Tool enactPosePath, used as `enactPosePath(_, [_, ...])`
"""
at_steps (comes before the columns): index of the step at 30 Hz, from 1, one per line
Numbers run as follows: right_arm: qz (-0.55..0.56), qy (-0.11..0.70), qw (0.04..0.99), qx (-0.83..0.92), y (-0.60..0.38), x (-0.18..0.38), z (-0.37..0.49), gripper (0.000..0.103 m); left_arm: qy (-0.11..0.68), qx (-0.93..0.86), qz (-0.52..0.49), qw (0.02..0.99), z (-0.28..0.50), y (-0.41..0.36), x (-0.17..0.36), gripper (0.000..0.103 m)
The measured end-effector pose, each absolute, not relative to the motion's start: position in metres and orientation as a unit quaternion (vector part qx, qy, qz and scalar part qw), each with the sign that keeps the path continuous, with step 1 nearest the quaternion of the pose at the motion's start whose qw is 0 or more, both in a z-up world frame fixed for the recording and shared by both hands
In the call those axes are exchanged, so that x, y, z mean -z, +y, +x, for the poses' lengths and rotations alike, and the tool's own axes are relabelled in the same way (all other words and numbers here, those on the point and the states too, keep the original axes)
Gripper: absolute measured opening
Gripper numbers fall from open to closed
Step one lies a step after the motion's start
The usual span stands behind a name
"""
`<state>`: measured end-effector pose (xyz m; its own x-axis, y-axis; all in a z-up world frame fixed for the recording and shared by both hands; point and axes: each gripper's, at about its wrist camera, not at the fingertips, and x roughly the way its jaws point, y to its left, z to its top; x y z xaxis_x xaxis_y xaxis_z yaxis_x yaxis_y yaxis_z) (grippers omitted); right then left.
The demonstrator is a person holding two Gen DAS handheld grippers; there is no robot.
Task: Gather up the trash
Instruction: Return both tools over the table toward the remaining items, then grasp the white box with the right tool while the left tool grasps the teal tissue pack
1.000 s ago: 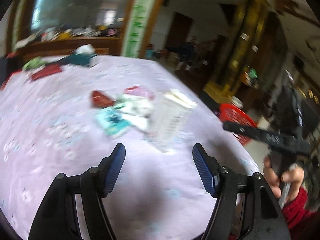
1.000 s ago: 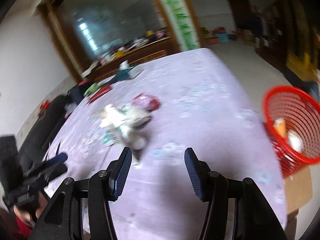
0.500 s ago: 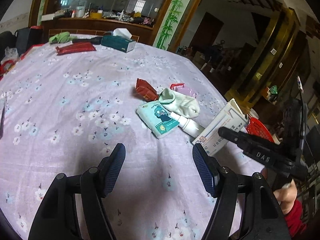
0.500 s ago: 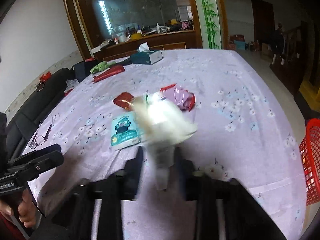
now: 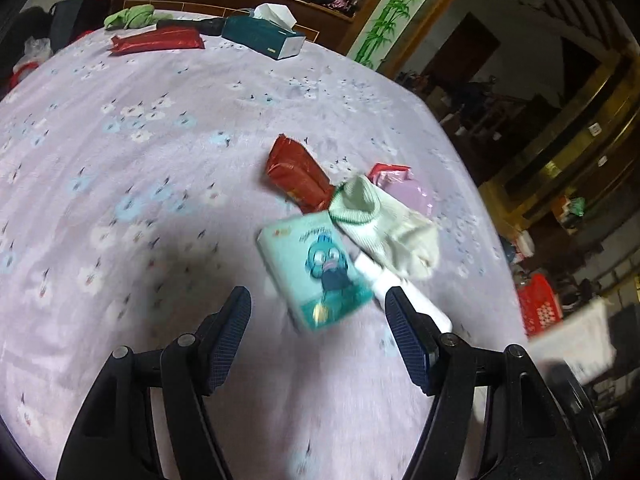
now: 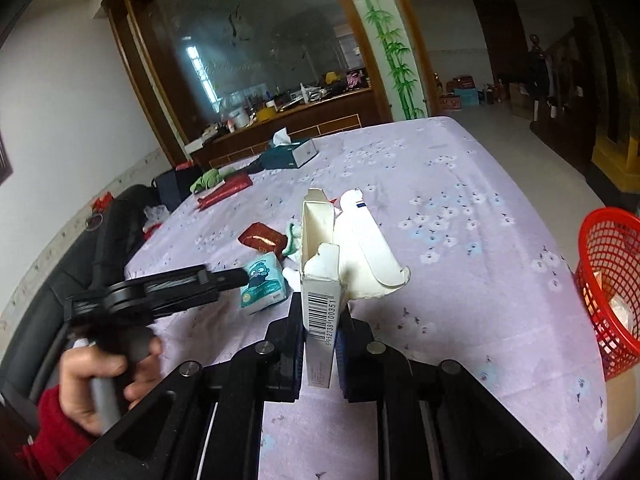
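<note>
The right claw (image 6: 320, 344) has just clamped the white carton (image 6: 320, 280) and lifted it off the desk (image 6: 460, 200), ready for the red basket (image 6: 612, 280) beside the right edge; the left claw (image 5: 318, 328) hangs apart over the teal packet (image 5: 316, 268).

The right gripper (image 6: 320, 344) is closed, and both blue pads press on the narrow sides of a white carton (image 6: 320, 280) that stands upright between them, lifted above the table. The left gripper (image 5: 318, 332) is wide open with nothing between its fingers, low over the table. In the right wrist view, a hand (image 6: 100, 376) in a red sleeve grips the left gripper's handle.
</note>
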<state>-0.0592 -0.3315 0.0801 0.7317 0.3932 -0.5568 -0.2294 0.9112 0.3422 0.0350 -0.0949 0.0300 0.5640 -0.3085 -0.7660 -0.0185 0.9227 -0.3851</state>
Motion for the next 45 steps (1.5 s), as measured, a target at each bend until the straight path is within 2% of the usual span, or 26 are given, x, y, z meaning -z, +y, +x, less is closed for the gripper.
enactPosePath(2, [0.133, 0.324, 0.921, -0.168, -0.337, -0.079, -0.061, 0.014, 0.464, 0.071, -0.165, 0.867, 0.045, -0.101, -0.026, 0.067])
enactPosePath(5, [0.139, 0.325, 0.92, -0.17, -0.343, -0.077, -0.063, 0.014, 0.472, 0.07, -0.146, 0.867, 0.058, -0.112, -0.02, 0.056])
enactPosePath(7, [0.142, 0.326, 0.919, -0.17, -0.345, -0.075, -0.063, 0.014, 0.478, 0.065, -0.127, 0.867, 0.065, -0.118, -0.015, 0.053])
enactPosePath(15, [0.152, 0.333, 0.915, -0.167, -0.345, -0.07, -0.057, 0.014, 0.456, 0.084, -0.106, 0.88, 0.048, -0.11, -0.012, 0.017])
enactPosePath(17, [0.152, 0.335, 0.915, -0.168, -0.342, -0.068, -0.058, 0.014, 0.454, 0.096, -0.114, 0.878, 0.042, -0.103, -0.011, 0.015])
enactPosePath(22, [0.152, 0.34, 0.913, -0.169, -0.335, -0.065, -0.057, 0.014, 0.454, 0.124, -0.139, 0.871, 0.033, -0.095, -0.013, 0.015])
enactPosePath(23, [0.152, 0.339, 0.913, -0.169, -0.335, -0.066, -0.058, 0.014, 0.455, 0.121, -0.144, 0.871, 0.034, -0.095, -0.014, 0.018])
enactPosePath(26, [0.151, 0.338, 0.914, -0.168, -0.335, -0.067, -0.06, 0.014, 0.458, 0.11, -0.155, 0.868, 0.037, -0.096, -0.016, 0.046])
enactPosePath(40, [0.162, 0.334, 0.914, -0.166, -0.345, -0.066, -0.067, 0.014, 0.461, 0.06, -0.06, 0.883, 0.053, -0.142, -0.012, 0.048])
enactPosePath(43, [0.162, 0.334, 0.914, -0.165, -0.345, -0.066, -0.066, 0.014, 0.457, 0.058, -0.051, 0.886, 0.056, -0.144, -0.01, 0.05])
enactPosePath(45, [0.163, 0.335, 0.913, -0.165, -0.345, -0.066, -0.066, 0.014, 0.454, 0.06, -0.046, 0.888, 0.057, -0.144, -0.007, 0.055])
